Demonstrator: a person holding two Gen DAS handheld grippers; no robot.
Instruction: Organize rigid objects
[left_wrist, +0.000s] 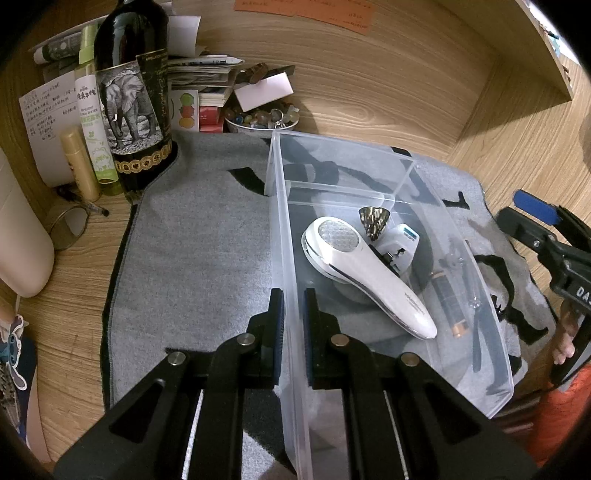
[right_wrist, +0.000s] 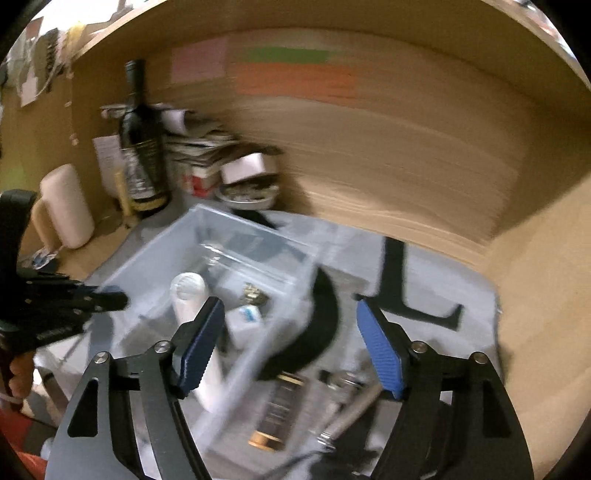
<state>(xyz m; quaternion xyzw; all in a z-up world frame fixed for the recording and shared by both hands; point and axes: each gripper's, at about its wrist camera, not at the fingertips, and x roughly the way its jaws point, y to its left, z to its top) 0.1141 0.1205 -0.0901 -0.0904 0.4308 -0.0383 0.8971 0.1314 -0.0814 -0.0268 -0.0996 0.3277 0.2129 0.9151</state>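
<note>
Nearest in the left wrist view, the left gripper (left_wrist: 293, 314) is clenched on the near wall of the clear plastic bin (left_wrist: 286, 236), one pad on each side of that thin wall, at lower centre of the frame. It reads as a steadying hold so the bin stays put on the grey mat (left_wrist: 195, 251) that covers the bench (left_wrist: 388, 103).

In the right wrist view, which is blurred, the right gripper (right_wrist: 290, 341) stands released, its blue pads well apart with nothing between them; it hovers over the bin's near end, lower centre of the frame. Below it lie a battery (right_wrist: 275, 413) and a slim metal tool (right_wrist: 351, 413), too blurred to name.

Just beyond the left jaws, inside the bin, the white handheld device (left_wrist: 364, 273) lies diagonally at centre right, with a small metallic cone (left_wrist: 375, 221) and a white clip-like gadget (left_wrist: 400, 245) at its head, all close together. The battery lies along the right wall. The bin's far compartment, behind a clear divider, looks empty.

My reading: an item has been dropped off and the placing step is closing. The next move calls for finding another loose rigid object; none shows on the mat, so the sorting may be nearly done.

Farthest, upper left, stand a dark wine bottle (left_wrist: 131, 96) and a bowl of beads (left_wrist: 260, 118).
</note>
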